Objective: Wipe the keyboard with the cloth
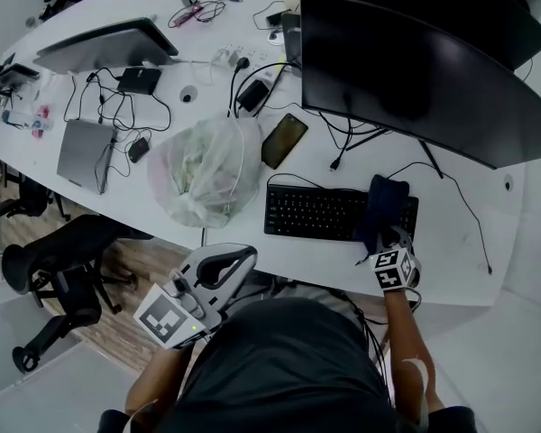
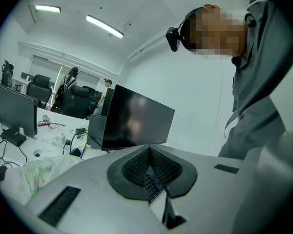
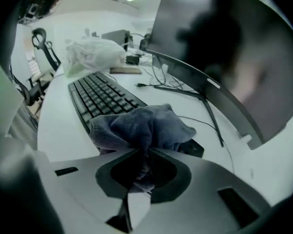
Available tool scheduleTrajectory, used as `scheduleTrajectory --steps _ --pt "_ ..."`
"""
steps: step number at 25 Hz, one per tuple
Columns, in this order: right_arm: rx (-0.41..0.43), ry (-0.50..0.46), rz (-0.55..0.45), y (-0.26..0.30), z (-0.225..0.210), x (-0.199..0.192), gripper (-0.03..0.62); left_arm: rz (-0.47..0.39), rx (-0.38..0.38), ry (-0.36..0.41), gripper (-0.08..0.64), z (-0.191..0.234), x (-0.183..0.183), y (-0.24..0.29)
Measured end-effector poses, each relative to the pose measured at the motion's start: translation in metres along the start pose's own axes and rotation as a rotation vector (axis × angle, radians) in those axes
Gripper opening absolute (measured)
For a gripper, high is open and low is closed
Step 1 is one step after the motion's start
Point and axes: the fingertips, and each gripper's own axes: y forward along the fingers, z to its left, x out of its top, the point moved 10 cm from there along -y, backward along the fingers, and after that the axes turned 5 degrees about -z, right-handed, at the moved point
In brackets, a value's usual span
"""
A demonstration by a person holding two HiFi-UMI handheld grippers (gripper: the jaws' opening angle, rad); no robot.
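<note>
Hanging nearest the person, below the keyboard's (image 1: 311, 213) left half and off the edge of the surface (image 1: 451, 242), the left tool (image 1: 245, 256) has its jaws brought together with nothing between them and takes no part in the work. Just below the keyboard's right end, the right tool (image 3: 145, 150) points steeply down with its jaws clamped on a bunched fold of the dark blue cloth (image 3: 144, 123). The rest of the cloth spreads ahead of the jaws and lies on the keyboard's right end, covering the keys there and reaching a little past the far edge. By that placing, the wipe looks to be under way at the right end. The long run of keys to the left of the cloth lies bare, and nothing shows whether it has been passed over, so most of the keyboard probably remains to be wiped with strokes toward the left. Beyond the keyboard's left end sits a crumpled plastic bag (image 1: 203, 170), a phone (image 1: 284, 140) lies just past the far edge, and a wide dark monitor (image 1: 415, 79) stands farther back, above the keyboard's right half.
</note>
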Motion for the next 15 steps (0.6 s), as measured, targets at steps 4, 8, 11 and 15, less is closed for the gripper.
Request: scheduleTrajectory --steps 4,8,11,15 --pt "0.018 0.039 -0.092 -0.006 0.015 0.013 0.04 0.007 0.005 -0.021 0.003 0.008 -0.003 0.0" --pt "0.24 -0.063 -0.166 0.008 0.072 0.046 0.04 0.004 -0.029 -0.01 0.003 0.007 0.002 0.009" --pt "0.148 0.01 -0.1 0.002 0.042 0.021 0.04 0.003 -0.03 0.004 0.003 0.01 0.004 0.008" --pt "-0.034 0.023 0.005 -0.013 0.007 -0.005 0.04 -0.004 -0.013 0.015 0.003 0.02 -0.001 0.0"
